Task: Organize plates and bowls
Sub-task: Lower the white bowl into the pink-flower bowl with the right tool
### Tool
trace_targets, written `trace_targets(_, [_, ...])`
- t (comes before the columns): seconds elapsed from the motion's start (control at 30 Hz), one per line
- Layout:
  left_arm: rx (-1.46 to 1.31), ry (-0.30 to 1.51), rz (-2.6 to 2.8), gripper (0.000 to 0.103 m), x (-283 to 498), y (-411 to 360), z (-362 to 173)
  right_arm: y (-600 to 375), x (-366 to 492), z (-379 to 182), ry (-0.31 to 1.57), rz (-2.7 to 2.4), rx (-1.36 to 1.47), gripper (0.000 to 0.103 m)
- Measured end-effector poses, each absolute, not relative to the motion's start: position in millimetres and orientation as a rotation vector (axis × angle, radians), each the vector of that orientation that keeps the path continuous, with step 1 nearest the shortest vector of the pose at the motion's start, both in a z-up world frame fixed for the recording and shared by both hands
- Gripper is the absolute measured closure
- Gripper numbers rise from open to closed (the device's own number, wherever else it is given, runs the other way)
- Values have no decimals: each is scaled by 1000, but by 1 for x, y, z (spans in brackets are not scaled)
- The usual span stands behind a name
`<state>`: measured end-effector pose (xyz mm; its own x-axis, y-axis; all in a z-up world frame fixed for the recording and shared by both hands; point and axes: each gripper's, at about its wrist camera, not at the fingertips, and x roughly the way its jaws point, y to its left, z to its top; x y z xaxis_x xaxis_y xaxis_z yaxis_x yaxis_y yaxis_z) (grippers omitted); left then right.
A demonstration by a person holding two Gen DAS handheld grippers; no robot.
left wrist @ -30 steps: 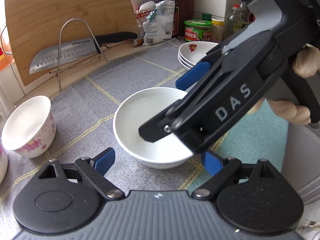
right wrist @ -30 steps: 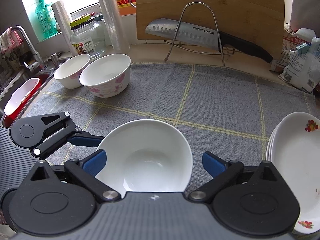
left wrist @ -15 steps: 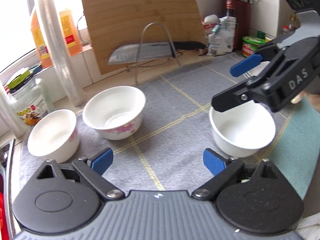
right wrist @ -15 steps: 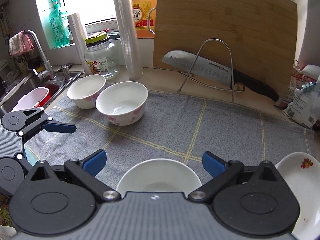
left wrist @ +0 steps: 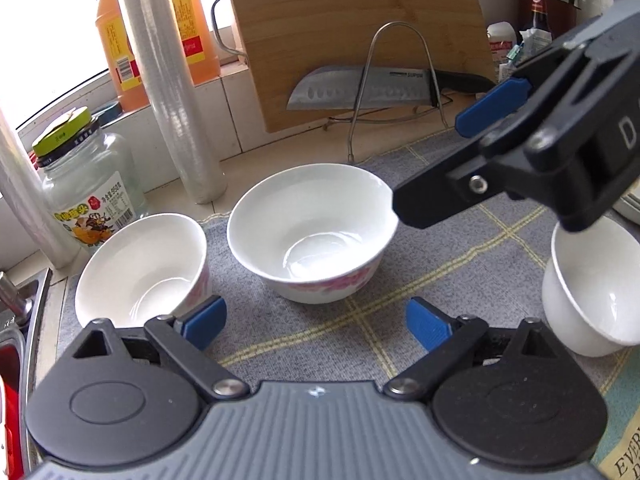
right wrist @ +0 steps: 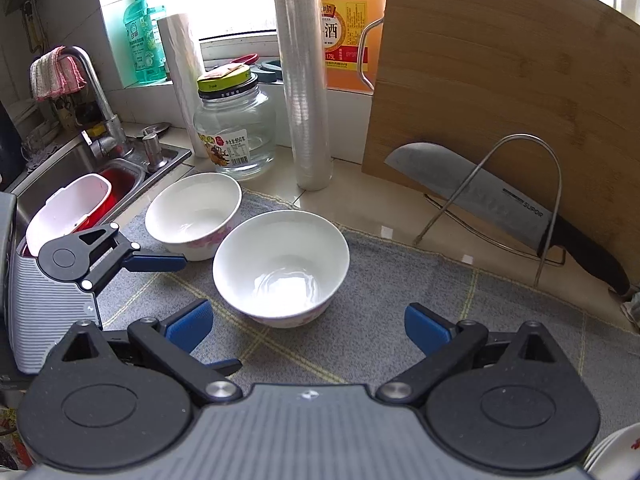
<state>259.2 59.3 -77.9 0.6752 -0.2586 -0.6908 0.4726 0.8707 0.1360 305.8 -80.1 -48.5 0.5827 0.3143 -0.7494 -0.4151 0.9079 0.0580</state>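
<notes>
Two flowered bowls stand upright, mouths up, on the grey checked mat [right wrist: 400, 320] ahead of both grippers; being round, neither has a long axis. Off the left gripper [left wrist: 316, 322]'s left fingertip sits the smaller flowered bowl [left wrist: 140, 264], close to the mat's edge and the sink [right wrist: 80, 168]. Straight ahead of both tools stands the larger flowered bowl [left wrist: 312, 236], just beside the first, apart from every blue pad. The left gripper has just been opening its jaws and they stand wide with nothing between them. The right gripper [right wrist: 308, 324] is spread wide too, empty, the larger bowl just beyond its tips. To the left gripper's right a plain white bowl [left wrist: 592, 296] sits under the other tool's body, with bare mat between it and the larger bowl. Ahead of the bowls the mat ends at a tiled counter strip. Beyond, the glass jar [right wrist: 236, 132]'s label shows "950", and the knife [right wrist: 500, 208] on the wire rack [right wrist: 520, 184] reads "SUPOR".
</notes>
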Motion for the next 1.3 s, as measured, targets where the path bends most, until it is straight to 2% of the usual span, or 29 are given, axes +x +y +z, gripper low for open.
trace_targets(0.4, [291, 734, -425, 10, 278, 56, -87, -65, 354, -66, 905, 479, -142, 3])
trace_targets(0.6, [289, 734, -429, 16, 282, 59, -88, -61, 373, -73, 929, 502, -128, 13])
trace_targets(0.77, [282, 724, -441, 16, 285, 60, -88, -59, 384, -78, 946, 514, -129, 20])
trace_targets(1.07, [271, 715, -461, 22, 290, 59, -89, -54, 395, -83, 964, 534, -131, 25])
trace_targets(1.3, [274, 711, -473, 22, 292, 60, -89, -53, 397, -86, 975, 556, -123, 31])
